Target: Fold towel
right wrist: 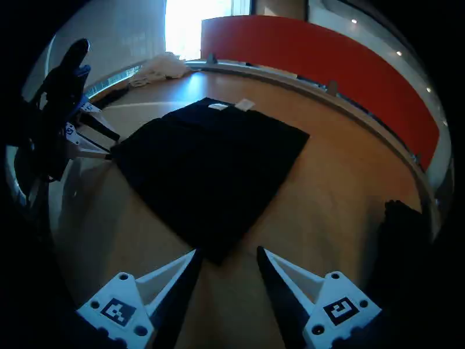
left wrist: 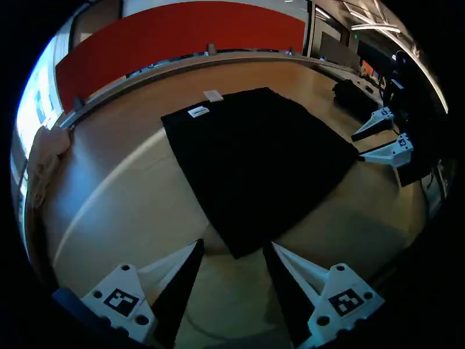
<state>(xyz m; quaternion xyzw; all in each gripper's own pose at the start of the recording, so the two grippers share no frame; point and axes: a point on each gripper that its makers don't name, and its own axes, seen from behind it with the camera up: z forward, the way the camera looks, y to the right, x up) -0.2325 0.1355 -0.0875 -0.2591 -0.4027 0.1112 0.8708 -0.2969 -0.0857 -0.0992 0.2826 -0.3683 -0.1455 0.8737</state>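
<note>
Towel (left wrist: 261, 168), black and spread flat in one layer, lies in the middle of the wooden counter (left wrist: 116, 186), turned so that a corner points at each camera. A small white tag (left wrist: 199, 111) sits on its far edge, and a white card (left wrist: 213, 95) lies on the counter just beyond that edge.

The left hand-held gripper (left wrist: 233, 247) is wide open with nothing in its grasp; the towel's near corner reaches into the gap between its two fingers without either finger pressing on it. The right hand-held gripper (right wrist: 228, 251) is likewise spread open and grips nothing, with another corner of the towel just short of its fingertips. In the left gripper view it shows at the towel's right corner, fingers apart.

A pale crumpled cloth (right wrist: 160, 67) lies at the far left edge of the counter. A dark heap (right wrist: 401, 244) lies near the right. A red wall panel (left wrist: 174, 41) runs behind the counter's far rim.
</note>
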